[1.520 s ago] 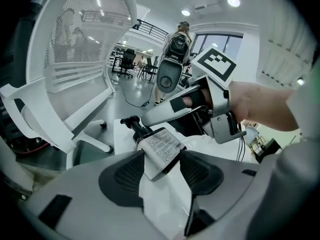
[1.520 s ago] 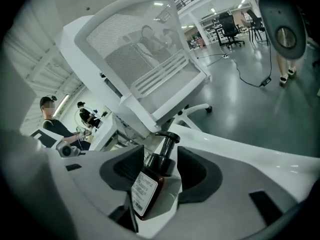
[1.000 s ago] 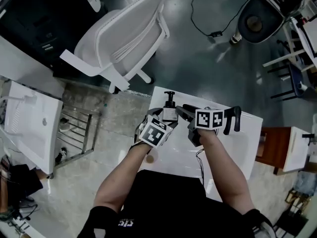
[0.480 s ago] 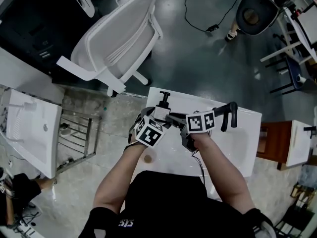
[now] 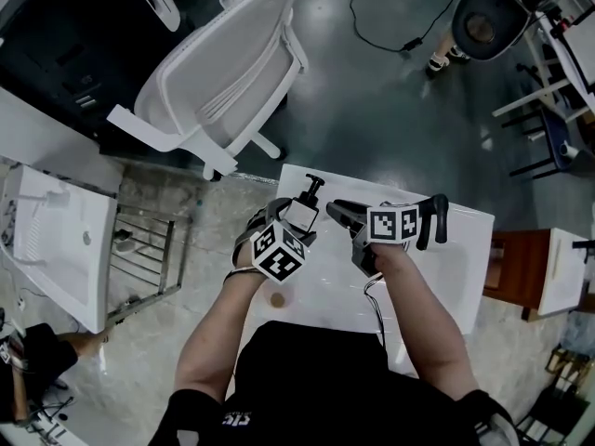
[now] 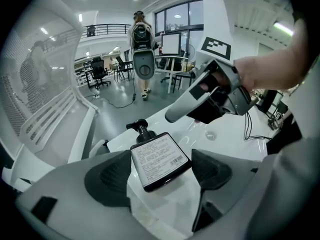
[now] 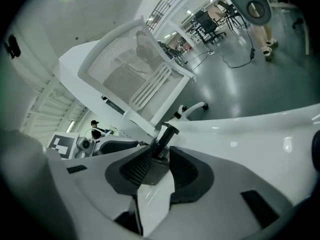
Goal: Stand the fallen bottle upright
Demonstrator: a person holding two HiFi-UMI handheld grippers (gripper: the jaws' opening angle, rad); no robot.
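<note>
A dark pump bottle (image 5: pixel 302 212) with a white label sits at the far left of the white table (image 5: pixel 437 277), leaning with its pump head up and to the right. In the left gripper view the bottle (image 6: pixel 159 159) lies between my left gripper's (image 6: pixel 160 173) wide pads, with a gap to the right-hand pad. That left gripper (image 5: pixel 293 227) is open. My right gripper (image 5: pixel 337 209) hovers just right of the pump, its jaws closing to a narrow gap with nothing between them. In the right gripper view the pump neck (image 7: pixel 166 136) shows just beyond the right gripper's (image 7: pixel 159 159) tips.
A white office chair (image 5: pixel 223 72) stands beyond the table's far left corner. A small brown disc (image 5: pixel 276 298) and a thin cable (image 5: pixel 374 297) lie on the table near me. A metal rack (image 5: pixel 144 249) and a white cabinet (image 5: pixel 56 240) are on the left, a wooden piece (image 5: pixel 511 272) on the right.
The bottle went from standing straight to leaning right. My left gripper rolled and opened wider around it. My right gripper's jaws narrowed and drew slightly away to the right.
</note>
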